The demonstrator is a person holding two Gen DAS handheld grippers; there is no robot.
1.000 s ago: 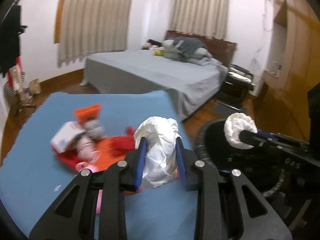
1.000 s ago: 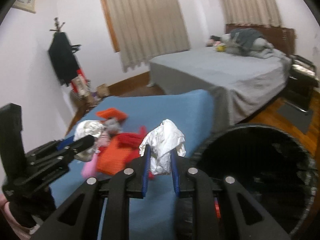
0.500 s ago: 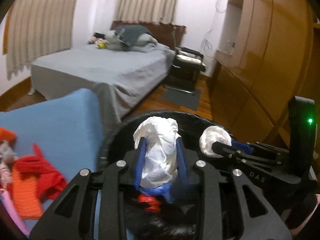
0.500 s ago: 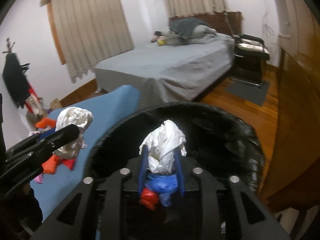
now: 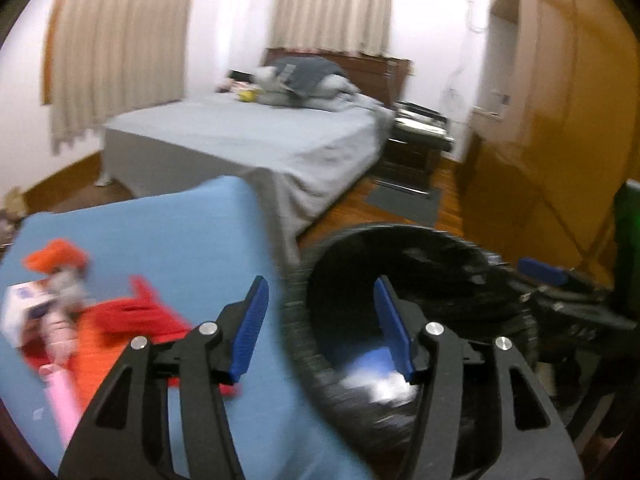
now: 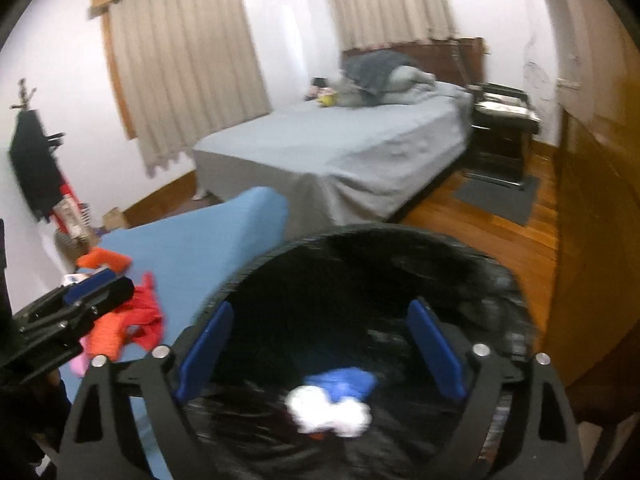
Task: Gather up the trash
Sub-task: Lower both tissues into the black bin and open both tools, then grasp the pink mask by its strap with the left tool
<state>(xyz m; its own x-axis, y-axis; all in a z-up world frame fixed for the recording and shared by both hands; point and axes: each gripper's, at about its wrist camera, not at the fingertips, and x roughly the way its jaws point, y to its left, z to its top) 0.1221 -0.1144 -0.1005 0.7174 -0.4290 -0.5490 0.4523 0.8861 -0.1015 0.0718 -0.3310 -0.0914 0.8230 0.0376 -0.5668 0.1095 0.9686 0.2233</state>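
Now no writing can be read: the box (image 5: 25, 309) at far left on the blue cover (image 5: 168, 240) is too blurred. My left claw (image 5: 318, 326) and right claw (image 6: 320, 354) have just been opening, jaws apart, nothing between them. A second ago each pinched a white wad; now a white wad (image 6: 328, 410) lies in the black bin (image 6: 400, 264) beside a blue scrap (image 6: 344, 384), a crumpled lump with no clear long axis. Red and orange cloth (image 5: 128, 320) lies left on the cover.

Bin (image 6: 400, 248) mouth open; clutter (image 5: 120, 316) crowds blue surface (image 5: 180, 240).
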